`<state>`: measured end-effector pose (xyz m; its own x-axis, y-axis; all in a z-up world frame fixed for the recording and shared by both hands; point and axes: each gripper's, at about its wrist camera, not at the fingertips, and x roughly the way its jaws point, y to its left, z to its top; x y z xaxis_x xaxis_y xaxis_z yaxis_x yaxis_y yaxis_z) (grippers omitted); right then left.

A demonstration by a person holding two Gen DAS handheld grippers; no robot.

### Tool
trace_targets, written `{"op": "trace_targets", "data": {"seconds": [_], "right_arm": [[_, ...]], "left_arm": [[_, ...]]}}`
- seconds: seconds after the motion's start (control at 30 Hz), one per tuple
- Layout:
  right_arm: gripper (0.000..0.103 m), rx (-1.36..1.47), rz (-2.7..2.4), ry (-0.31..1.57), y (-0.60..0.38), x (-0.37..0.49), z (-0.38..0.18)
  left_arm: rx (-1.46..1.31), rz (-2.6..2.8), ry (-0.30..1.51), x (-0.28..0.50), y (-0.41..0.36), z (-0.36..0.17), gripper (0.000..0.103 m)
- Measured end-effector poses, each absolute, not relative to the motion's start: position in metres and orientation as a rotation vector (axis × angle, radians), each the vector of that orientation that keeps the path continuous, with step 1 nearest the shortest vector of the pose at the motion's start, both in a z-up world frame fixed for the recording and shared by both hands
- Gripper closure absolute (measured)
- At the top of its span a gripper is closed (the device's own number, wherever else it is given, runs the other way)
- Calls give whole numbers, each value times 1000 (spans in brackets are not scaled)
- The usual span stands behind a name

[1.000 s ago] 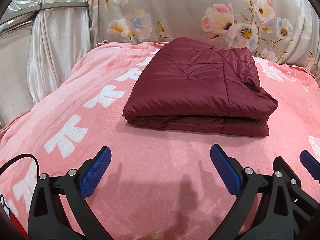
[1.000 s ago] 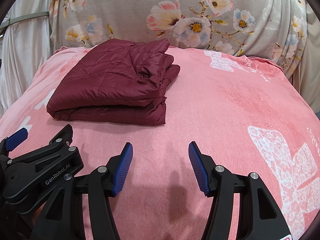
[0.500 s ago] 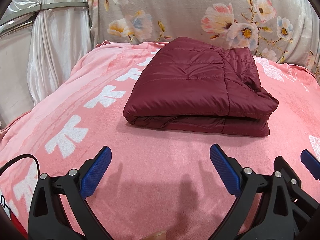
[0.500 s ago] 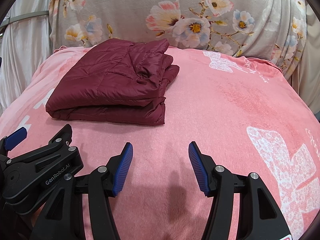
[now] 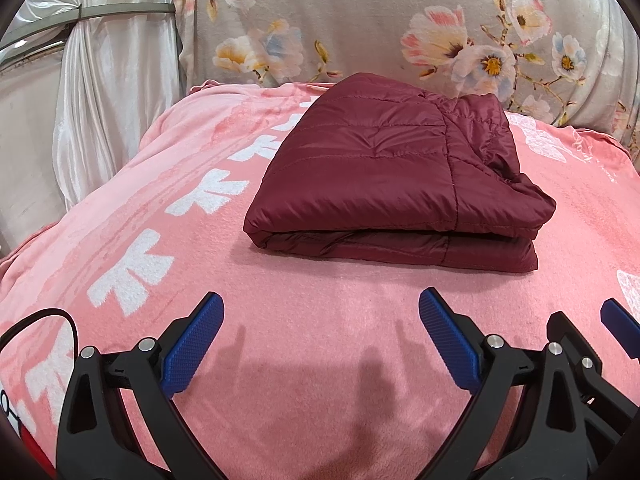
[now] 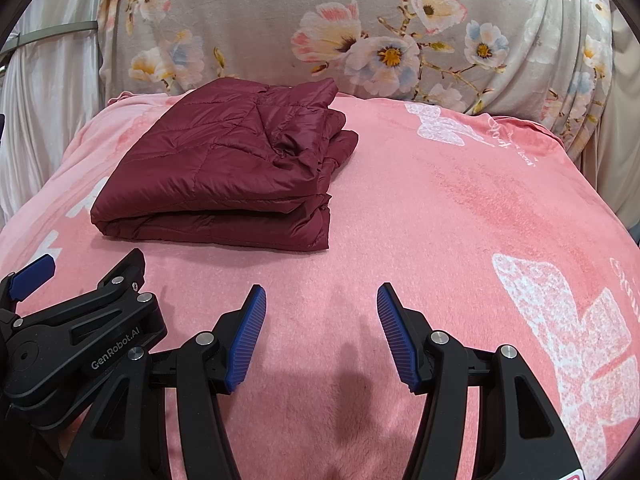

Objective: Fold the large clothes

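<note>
A dark red quilted jacket (image 5: 384, 176) lies folded into a thick rectangle on the pink blanket (image 5: 304, 340). It also shows in the right wrist view (image 6: 224, 172), to the left of centre. My left gripper (image 5: 320, 320) is open and empty, hovering over the blanket in front of the jacket. My right gripper (image 6: 320, 312) is open and empty, in front of the jacket's right corner. The left gripper's body (image 6: 80, 336) shows at the lower left of the right wrist view.
A floral grey cloth (image 5: 400, 20) hangs behind the bed. A white satin curtain (image 5: 100, 92) stands at the left. The pink blanket (image 6: 480, 208) with white prints stretches to the right of the jacket.
Both views have shifted very slightly; the jacket and both open grippers stay as they were.
</note>
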<state>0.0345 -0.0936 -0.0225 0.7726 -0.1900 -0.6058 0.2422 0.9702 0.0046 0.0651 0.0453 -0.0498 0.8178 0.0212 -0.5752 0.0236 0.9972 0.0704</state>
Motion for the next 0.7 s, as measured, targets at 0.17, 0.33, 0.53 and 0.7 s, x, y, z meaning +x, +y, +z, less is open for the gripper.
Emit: {"op": "trace_targets", "data": {"seconds": [0.17,0.33,0.53,0.7], "right_arm": [[46,83,-234,647,-93,35,-23],[46,82,-234,647,-94,35,-23],[46,81,-233,647,-94,34,-23],[46,59,-240,650,-95,34,-21]], "left_arm": [[76,-1,614,64,44,-50,8],[76,-2,614,65,45,-50,8],[75,-2,613,65,45,-50,9],[75,-2,607,65,46,-51,11]]}}
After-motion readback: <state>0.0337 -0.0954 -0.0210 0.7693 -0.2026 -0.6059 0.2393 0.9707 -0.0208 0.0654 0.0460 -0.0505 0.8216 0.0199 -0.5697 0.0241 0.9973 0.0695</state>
